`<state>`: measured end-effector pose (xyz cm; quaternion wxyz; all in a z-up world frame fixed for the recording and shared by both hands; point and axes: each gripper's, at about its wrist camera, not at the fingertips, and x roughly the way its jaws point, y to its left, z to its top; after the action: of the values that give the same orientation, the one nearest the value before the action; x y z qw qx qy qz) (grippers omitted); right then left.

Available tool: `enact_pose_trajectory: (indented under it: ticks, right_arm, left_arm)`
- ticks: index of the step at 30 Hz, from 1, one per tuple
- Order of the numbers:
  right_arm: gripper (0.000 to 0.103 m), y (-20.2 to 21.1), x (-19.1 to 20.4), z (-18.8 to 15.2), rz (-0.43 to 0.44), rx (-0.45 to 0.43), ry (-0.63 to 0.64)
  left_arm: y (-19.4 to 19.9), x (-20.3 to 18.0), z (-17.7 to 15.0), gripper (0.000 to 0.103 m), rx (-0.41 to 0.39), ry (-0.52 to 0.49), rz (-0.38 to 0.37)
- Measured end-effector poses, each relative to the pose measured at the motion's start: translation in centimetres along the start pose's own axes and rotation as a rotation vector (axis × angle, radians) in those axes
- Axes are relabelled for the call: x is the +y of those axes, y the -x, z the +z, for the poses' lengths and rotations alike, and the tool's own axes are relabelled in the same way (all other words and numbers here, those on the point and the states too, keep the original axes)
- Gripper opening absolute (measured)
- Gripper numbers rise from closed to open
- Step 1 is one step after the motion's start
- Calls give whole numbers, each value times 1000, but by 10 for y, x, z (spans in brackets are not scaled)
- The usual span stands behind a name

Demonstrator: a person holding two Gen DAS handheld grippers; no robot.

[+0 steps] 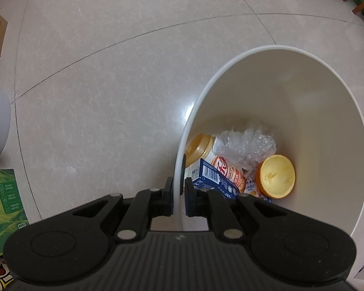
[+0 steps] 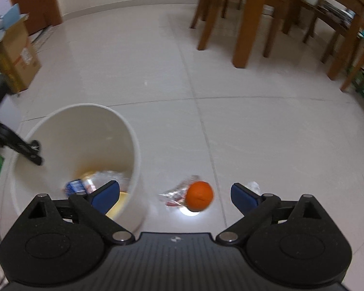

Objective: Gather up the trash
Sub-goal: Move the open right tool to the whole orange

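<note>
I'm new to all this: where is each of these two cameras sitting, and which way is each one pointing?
Left wrist view: sits on the left gripper, looking down along its fingers, shut on the rim of the white bin; trash lies inside.
Right wrist view: sits on the right gripper, looking forward and down at the floor; its blue fingers stand wide apart, with an orange peel and a wrapper between them.
Shared: both show the white bin; the right view also catches the left gripper at its rim.

Left gripper (image 1: 178, 184) jaws clamped; right gripper (image 2: 174, 194) jaws spread.
</note>
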<state>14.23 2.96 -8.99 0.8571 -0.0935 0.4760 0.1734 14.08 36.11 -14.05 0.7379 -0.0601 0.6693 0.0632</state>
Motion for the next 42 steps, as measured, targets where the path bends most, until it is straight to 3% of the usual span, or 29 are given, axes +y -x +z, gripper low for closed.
enact_pose_trajectory:
  ticks: [6,16,36,42]
  right_arm:
    - [100,-44,-29,-27,-38,16,-29]
    - [100,-111,-40,-58,-38,91,-43]
    - [99,-252,-48,-82,32,142,-114]
    - [99,-277,-52,-81,32,136,-134]
  left_arm:
    - [1,-2,0,6,-1,-7,11]
    - [1,-6,0,7,-2,-12,21]
    - [0,-9,-5,7,-7,-26,47]
    - [-4,-10,-4,7,-1,-30,58]
